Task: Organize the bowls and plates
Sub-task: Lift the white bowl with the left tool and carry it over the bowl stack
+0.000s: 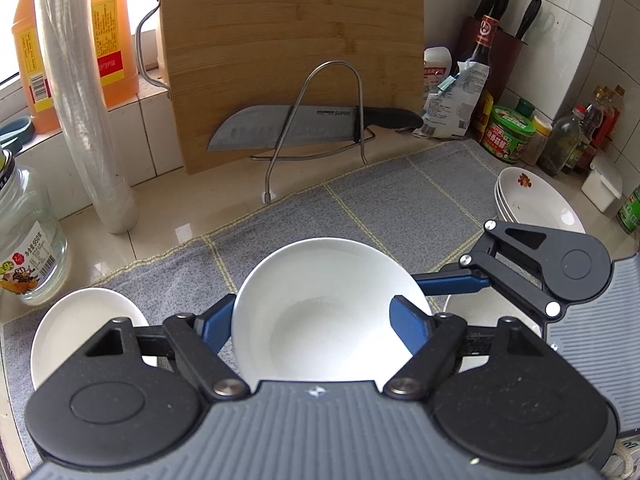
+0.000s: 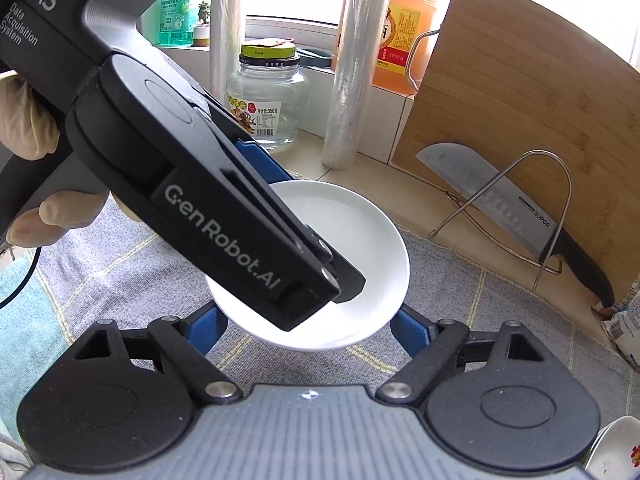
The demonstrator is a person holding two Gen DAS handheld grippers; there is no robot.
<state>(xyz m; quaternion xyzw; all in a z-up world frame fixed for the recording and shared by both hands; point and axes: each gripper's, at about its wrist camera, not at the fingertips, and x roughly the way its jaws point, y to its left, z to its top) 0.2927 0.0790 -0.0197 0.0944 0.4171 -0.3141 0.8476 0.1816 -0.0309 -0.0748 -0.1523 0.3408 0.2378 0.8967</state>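
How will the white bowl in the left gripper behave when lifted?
The white bowl looks glazed, so it is probably slippery against the blue pads. It seems stiff ceramic, likely to chip if knocked on the neighbouring bowl. Held at two points by the left gripper, its rounded wall might pivot.

A bamboo cutting board (image 1: pixel 288 52) leans upright against the wall at the back of the bench (image 1: pixel 168 216), held by a wire rack (image 1: pixel 320 120). A kitchen knife (image 1: pixel 296 126) with a black handle rests across that rack. Left of the board stand a roll of plastic wrap (image 1: pixel 80 100), an orange oil jug (image 1: pixel 108 32) and a clear glass jar (image 1: pixel 28 248). A grey checked cloth (image 1: pixel 400 196) covers the bench. Sauce bottles and a knife block (image 1: pixel 496 52) crowd the right corner.
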